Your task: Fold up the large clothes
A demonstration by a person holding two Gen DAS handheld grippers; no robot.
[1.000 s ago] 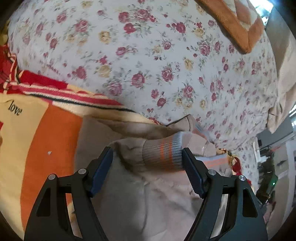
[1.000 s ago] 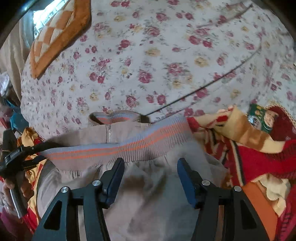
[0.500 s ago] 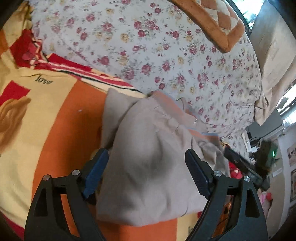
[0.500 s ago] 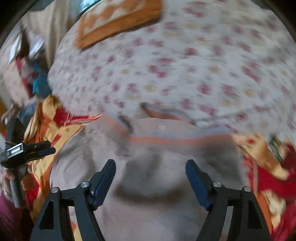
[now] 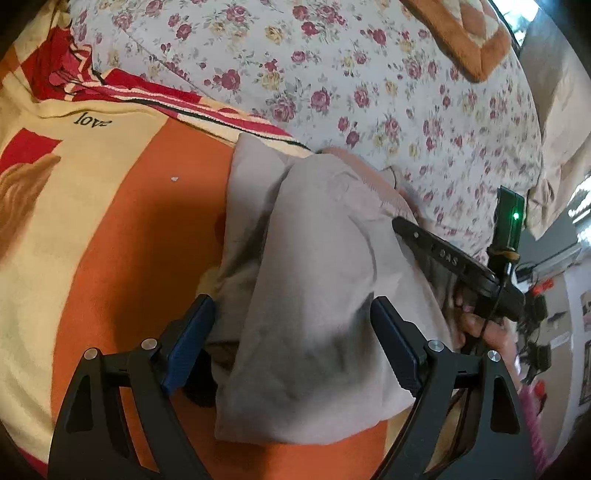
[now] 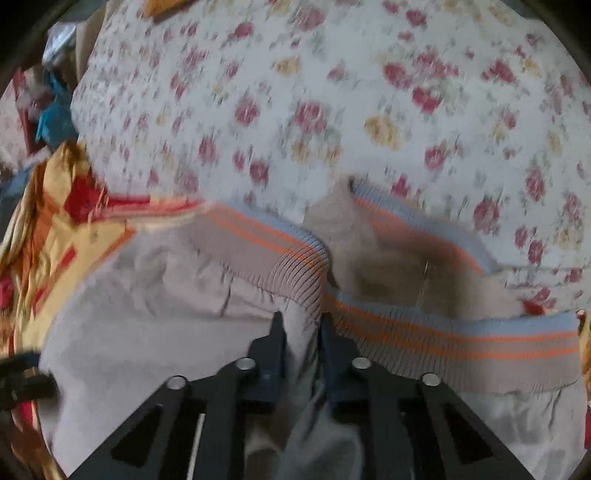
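Note:
A beige jacket (image 5: 314, 280) with ribbed, orange-and-blue striped hem (image 6: 443, 336) lies bunched on an orange and cream blanket (image 5: 122, 236). My left gripper (image 5: 295, 343) is open, its fingers spread on either side of the folded beige fabric, holding nothing. My right gripper (image 6: 301, 332) is shut on a fold of the jacket (image 6: 155, 295) just below the ribbed band. The right gripper also shows in the left wrist view (image 5: 458, 266), at the jacket's right side.
A white bedspread with red roses (image 5: 332, 74) (image 6: 314, 92) lies behind the jacket. An orange checked cushion (image 5: 465, 33) sits at the far back. Cluttered things stand off the bed's right edge (image 5: 535, 302).
My right gripper has closed on the jacket near the ribbed band. My left gripper let go of the striped cuff earlier, drew back, and stays open over the folded fabric.

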